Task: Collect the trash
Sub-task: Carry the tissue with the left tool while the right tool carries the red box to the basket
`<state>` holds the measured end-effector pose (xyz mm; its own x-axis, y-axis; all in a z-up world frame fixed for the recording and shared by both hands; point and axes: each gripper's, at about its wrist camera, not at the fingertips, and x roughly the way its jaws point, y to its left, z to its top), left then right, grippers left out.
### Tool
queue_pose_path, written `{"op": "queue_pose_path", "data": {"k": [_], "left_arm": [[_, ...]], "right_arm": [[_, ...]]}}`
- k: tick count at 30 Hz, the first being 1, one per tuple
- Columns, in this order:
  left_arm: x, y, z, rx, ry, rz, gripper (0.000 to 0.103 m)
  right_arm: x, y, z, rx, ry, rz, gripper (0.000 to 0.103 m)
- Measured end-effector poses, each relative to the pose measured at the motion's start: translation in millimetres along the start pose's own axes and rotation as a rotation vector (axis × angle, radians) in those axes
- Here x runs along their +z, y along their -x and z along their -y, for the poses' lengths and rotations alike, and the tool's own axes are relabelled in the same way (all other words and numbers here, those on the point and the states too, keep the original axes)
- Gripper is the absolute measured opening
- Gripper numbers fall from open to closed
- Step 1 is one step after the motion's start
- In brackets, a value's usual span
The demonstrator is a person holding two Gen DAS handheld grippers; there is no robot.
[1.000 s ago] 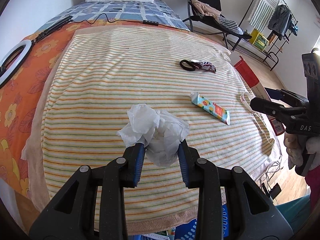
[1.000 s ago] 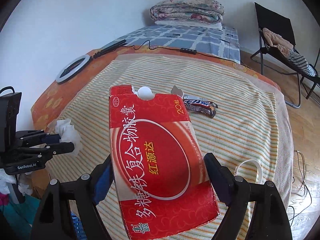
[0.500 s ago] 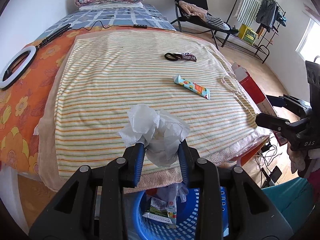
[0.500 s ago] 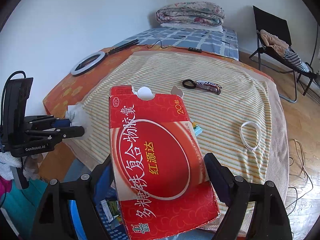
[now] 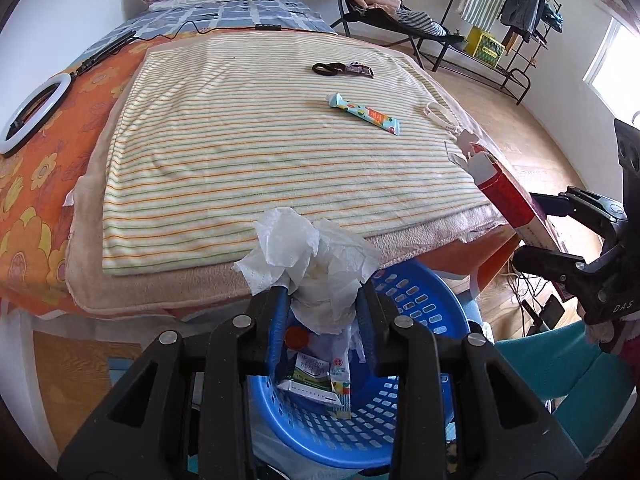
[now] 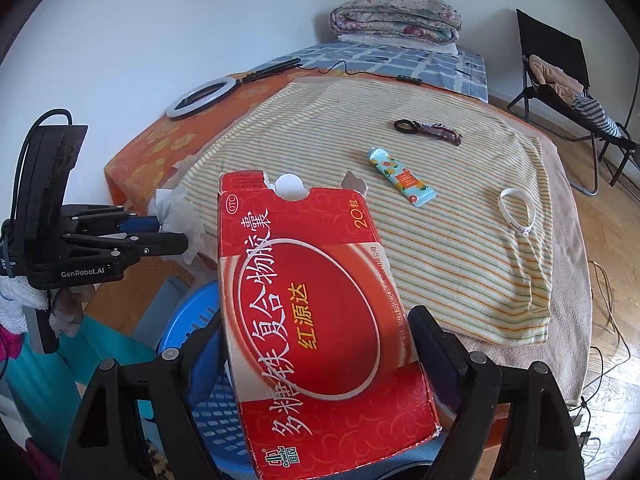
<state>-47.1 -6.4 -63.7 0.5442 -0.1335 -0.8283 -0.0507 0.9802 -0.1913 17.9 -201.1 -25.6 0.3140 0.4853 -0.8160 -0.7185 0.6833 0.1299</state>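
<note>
so the red medicine box [image 6: 316, 320] has "OTC" in a little oval up top, "20" near the other corner, big white characters 多糖铁复合物胶囊 and yellow 红源达 beside them. left gripper [image 6: 176, 232] body says "GenRobot.AI", and the right gripper [image 5: 538, 232] reads "DAS" in the left wrist view. packets in the blue basket [image 5: 420, 300] have print too small to read

Tissue [image 5: 316, 256]: white, crumpled wad, pinched at its lower part, raised over the blue basket [image 5: 420, 312].
Red box [image 6: 316, 320]: flat medicine carton, torn top flap, held tilted above the basket's edge.
Basket: blue perforated plastic, on the floor at the bed's foot, holding a few packets [image 5: 320, 380].
Tube [image 6: 402, 178]: teal, fruit print, flat on the striped blanket.
Wrapper [image 6: 438, 133]: dark, lying beside a black hair tie.
</note>
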Motion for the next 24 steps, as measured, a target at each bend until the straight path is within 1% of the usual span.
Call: {"op": "queue_pose_path", "data": {"k": [6, 12, 18, 24], "left_arm": [[-24, -14, -2, -0.004, 0.003, -0.055, 0.031], [-44, -29, 3, -0.007, -0.019, -0.108, 0.031], [-57, -41, 3, -0.021, -0.018, -0.157, 0.031], [-67, -51, 3, -0.027, -0.022, -0.191, 0.031]], "right_arm": [[-23, -13, -16, 0.006, 0.037, -0.049, 0.087], [-40, -27, -31, 0.019, 0.063, -0.099, 0.087], [-52, -44, -38, 0.027, 0.079, -0.154, 0.087], [-62, -55, -42, 0.033, 0.086, -0.195, 0.087]]}}
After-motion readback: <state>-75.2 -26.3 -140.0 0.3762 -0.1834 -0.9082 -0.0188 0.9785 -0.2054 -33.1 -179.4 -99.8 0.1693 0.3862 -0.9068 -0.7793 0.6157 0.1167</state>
